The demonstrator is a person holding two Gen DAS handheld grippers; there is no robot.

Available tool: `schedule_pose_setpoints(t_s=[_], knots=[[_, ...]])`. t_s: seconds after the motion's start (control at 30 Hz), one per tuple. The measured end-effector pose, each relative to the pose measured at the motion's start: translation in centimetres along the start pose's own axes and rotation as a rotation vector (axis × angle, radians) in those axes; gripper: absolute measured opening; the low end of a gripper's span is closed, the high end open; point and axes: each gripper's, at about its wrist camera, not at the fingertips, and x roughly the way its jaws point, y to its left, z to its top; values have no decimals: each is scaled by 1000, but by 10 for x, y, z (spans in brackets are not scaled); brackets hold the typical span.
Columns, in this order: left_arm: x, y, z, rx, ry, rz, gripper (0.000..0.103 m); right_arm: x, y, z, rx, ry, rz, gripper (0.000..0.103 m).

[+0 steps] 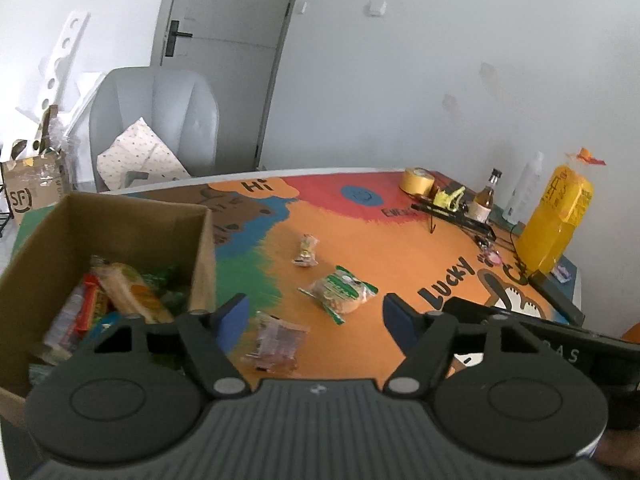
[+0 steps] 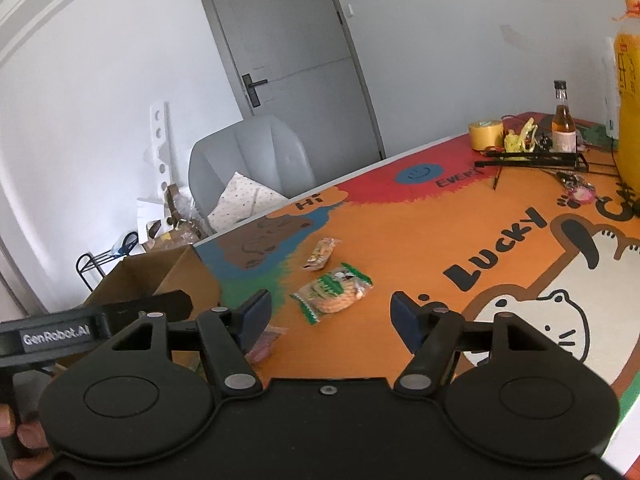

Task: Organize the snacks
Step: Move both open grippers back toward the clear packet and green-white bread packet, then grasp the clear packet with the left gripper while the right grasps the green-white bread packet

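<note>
**Three snacks left on the mat**

My left tongs (image 1: pixel 314 322) are apart and hold nothing. My right tongs (image 2: pixel 331 314) are apart too, with nothing in them.

The green cookie pack (image 1: pixel 339 293) lies flat on the orange mat (image 1: pixel 400 248). It sits just past my left tips, in the middle of the gap. From my right side the cookie pack (image 2: pixel 332 291) is also just ahead, a bit to the left of the middle. Nothing touches it.

A clear pack (image 1: pixel 276 341) lies nearer to me, close to my left blue pad (image 1: pixel 232 320). I cannot tell if the pad touches it. A small yellow pack (image 1: pixel 306 251) lies farther away, behind the cookies.

The box (image 1: pixel 120 216) stands at the left, open, with snacks inside. It is just beside my left tongs.
</note>
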Motion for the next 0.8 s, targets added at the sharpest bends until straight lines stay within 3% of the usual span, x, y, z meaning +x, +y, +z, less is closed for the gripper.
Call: schedule_pose_setpoints(t_s=[0.13,0.37,0.7,0.8], knots=[[18,-8,-4,4,33,5,61,8,-9,0,13,7,10,67],[50,-15,-9,17,77,52,56,23,-29,-2,51,25,17,67],[94,-7,-19,2,146,165,55,54,-51,-6,88,58,49,67],[98,-3,-20,9,144,167,55,62,-56,-8,106,66,52,67]])
